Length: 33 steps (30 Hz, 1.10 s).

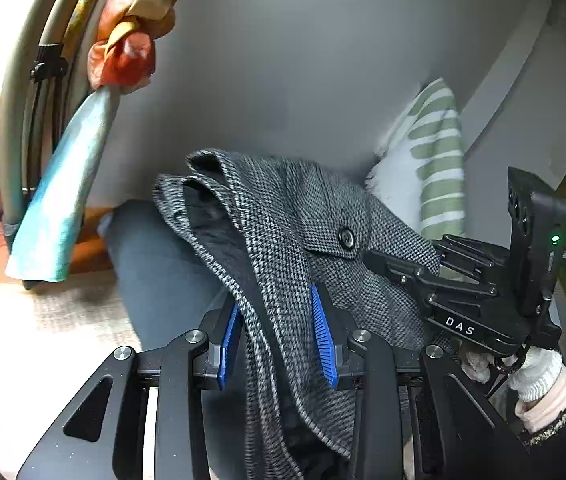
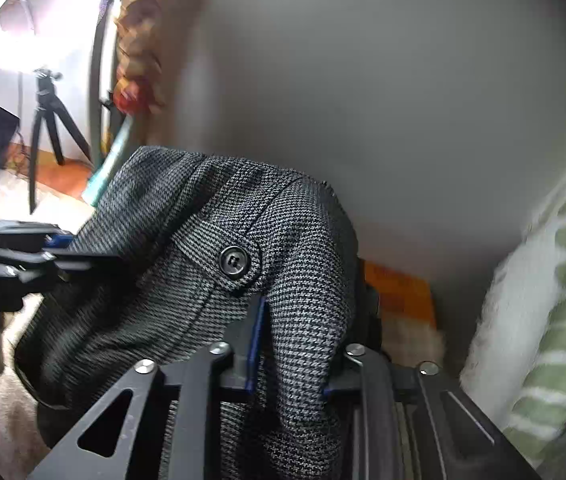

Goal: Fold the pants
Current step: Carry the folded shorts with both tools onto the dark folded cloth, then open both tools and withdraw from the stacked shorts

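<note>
Grey houndstooth pants [image 1: 283,216] with a black button [image 1: 347,237] hang bunched between both grippers, lifted off the surface. My left gripper [image 1: 279,328] has its blue pads on either side of a thick fold of the waistband and grips it. My right gripper [image 2: 295,332] is shut on another part of the pants [image 2: 203,232] just below the button tab [image 2: 234,261]. The right gripper shows in the left wrist view [image 1: 463,292], close on the right. The left gripper shows at the left edge of the right wrist view [image 2: 23,264].
A grey wall [image 1: 303,60] fills the background. A green-striped white cushion [image 1: 435,160] leans at the right. A knotted orange and teal scarf [image 1: 83,140] hangs on a rack at the left. A small black tripod [image 2: 49,120] stands on the orange floor. A light bedcover [image 1: 43,340] lies below.
</note>
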Available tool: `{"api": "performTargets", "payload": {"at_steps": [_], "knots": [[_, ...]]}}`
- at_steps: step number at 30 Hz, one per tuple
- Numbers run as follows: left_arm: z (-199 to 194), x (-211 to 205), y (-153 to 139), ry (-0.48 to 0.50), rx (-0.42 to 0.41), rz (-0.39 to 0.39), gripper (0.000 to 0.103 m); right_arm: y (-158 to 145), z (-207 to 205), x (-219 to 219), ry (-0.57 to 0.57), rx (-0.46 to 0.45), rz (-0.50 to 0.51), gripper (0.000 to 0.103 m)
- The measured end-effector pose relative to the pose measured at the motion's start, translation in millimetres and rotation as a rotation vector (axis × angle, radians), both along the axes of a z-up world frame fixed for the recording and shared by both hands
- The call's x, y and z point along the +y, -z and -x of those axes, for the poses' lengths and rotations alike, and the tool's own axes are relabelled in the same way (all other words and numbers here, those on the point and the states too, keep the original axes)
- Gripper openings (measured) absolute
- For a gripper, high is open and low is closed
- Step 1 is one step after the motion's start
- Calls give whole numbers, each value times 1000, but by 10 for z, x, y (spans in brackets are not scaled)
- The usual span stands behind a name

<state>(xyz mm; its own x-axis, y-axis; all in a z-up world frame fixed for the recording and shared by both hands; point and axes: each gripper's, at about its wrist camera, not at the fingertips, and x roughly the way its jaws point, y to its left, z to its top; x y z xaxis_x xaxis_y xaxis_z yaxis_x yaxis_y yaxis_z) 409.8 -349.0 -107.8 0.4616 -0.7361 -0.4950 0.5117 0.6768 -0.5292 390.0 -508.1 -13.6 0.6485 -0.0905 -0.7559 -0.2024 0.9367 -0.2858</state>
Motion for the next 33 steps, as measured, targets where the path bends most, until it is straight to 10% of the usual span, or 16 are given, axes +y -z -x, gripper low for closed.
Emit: {"api": "performTargets", "payload": {"at_steps": [5, 15, 23, 33], "knots": [[23, 76, -78, -33, -15, -39, 30, 19, -6, -135, 79, -11, 15, 62], [216, 183, -353, -22, -47, -114, 32, -225, 250, -251, 194, -57, -64, 74], [519, 223, -580, -11, -63, -131, 62, -490, 683, -117, 226, -104, -125, 82], [1166, 432, -866, 2, -79, -138, 67, -777, 1336, 224, 241, -156, -174, 88]]}}
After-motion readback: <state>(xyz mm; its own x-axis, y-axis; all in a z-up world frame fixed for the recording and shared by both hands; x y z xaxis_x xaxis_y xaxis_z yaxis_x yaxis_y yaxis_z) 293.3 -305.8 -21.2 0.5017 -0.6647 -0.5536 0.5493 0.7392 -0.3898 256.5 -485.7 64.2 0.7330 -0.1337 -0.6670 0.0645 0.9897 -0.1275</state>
